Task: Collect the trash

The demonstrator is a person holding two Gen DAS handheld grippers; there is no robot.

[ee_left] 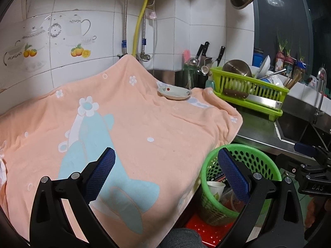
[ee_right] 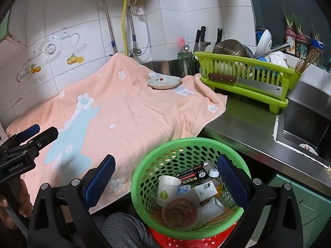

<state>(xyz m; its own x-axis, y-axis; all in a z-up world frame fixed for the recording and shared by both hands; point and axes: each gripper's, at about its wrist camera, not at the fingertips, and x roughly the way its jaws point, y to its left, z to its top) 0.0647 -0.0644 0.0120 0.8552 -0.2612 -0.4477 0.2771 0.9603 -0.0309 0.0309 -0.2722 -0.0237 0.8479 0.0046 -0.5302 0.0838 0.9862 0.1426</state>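
A green perforated basket (ee_right: 144, 173) stands on a red stool below the counter's front edge. In it lie a white paper cup (ee_right: 167, 189), a clear plastic tub (ee_right: 181, 210), a black carton (ee_right: 192, 172), a small bottle and white packaging. My right gripper (ee_right: 165, 178) hangs open right above the basket with nothing between its fingers. My left gripper (ee_left: 166, 169) is open and empty over the front of the peach towel (ee_left: 128, 128); the basket (ee_left: 209, 165) is by its right finger. Each gripper shows at the edge of the other's view.
A small white dish (ee_left: 174, 93) sits on the towel at the back. To the right are a lime dish rack (ee_right: 244, 78) full of dishes with a cleaver on its front, knives and utensils behind, the steel counter (ee_right: 244, 124) and a sink (ee_right: 304, 130).
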